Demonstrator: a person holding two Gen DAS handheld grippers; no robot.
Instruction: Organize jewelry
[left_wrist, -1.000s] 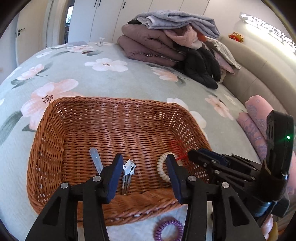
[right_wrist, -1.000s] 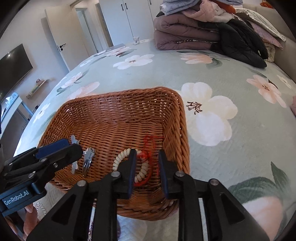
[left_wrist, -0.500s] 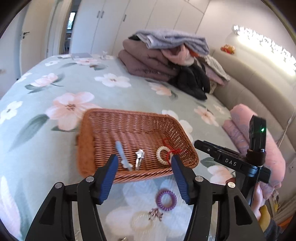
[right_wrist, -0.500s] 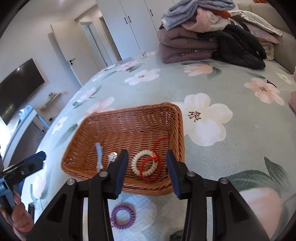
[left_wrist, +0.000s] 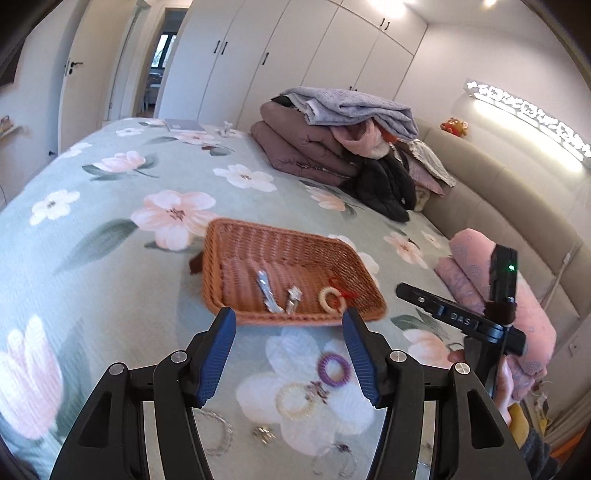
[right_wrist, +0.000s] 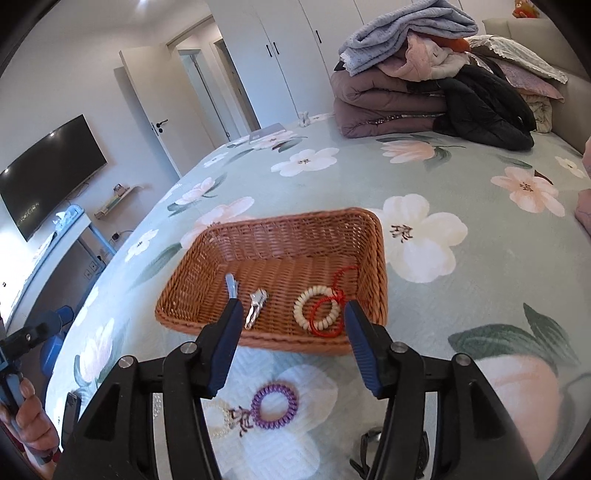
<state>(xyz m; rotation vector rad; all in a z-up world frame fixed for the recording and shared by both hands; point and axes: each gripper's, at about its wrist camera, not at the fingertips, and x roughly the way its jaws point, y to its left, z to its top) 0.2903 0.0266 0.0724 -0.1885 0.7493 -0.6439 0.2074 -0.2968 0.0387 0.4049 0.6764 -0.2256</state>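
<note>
Blurring the left view, the wicker basket (left_wrist: 295, 258) smears; pale bracelets (left_wrist: 218, 432) near the frame's bottom stay indistinct; left hand-held gripper (left_wrist: 288, 354) and right hand-held gripper (right_wrist: 291, 341) both gape, empty.

Wicker basket (right_wrist: 373, 258) on bedspread holds blue clip (right_wrist: 232, 287), silver clip (right_wrist: 255, 303), cream bead bracelet (right_wrist: 301, 308) with red cord (right_wrist: 325, 321). Purple coil tie (right_wrist: 274, 401) lies outside; adjacent blurred rings (left_wrist: 293, 400), possibly bracelets.

We see a floral bedspread (right_wrist: 461, 177) carrying a wicker basket (right_wrist: 376, 258), a purple coil tie (right_wrist: 274, 406), a cream ring (left_wrist: 295, 401) and folded blankets (right_wrist: 388, 99).
</note>
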